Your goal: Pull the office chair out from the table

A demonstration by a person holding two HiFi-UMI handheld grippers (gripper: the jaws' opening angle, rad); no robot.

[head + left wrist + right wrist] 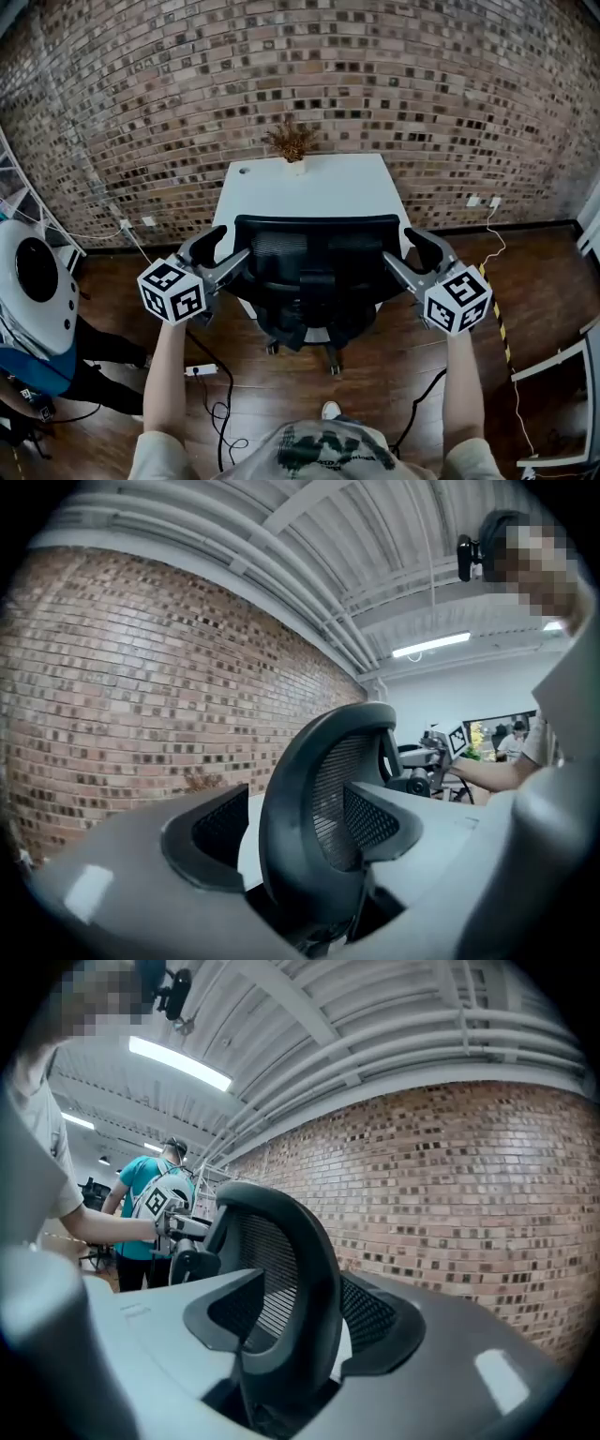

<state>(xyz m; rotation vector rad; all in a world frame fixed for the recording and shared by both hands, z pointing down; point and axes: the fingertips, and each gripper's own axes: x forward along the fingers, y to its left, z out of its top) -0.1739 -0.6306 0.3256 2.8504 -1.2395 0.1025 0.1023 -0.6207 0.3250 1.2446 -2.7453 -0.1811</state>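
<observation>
A: Chair?
B: Black office chair point(314, 272), mesh back w/ solid rim, right up against the white table point(309, 183) at its 12 o'clock.
A: Grippers?
B: Left gripper point(223, 251) at the backrest's 9 o'clock, right gripper point(405, 248) at 3. Both sets of jaws are spread, rim btwn them (pads not pressing).

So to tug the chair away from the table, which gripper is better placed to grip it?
Neither stands out: left gripper and right gripper are both open, each with a side rim of the office chair backrest between its jaws. Using both together looks best.
</observation>
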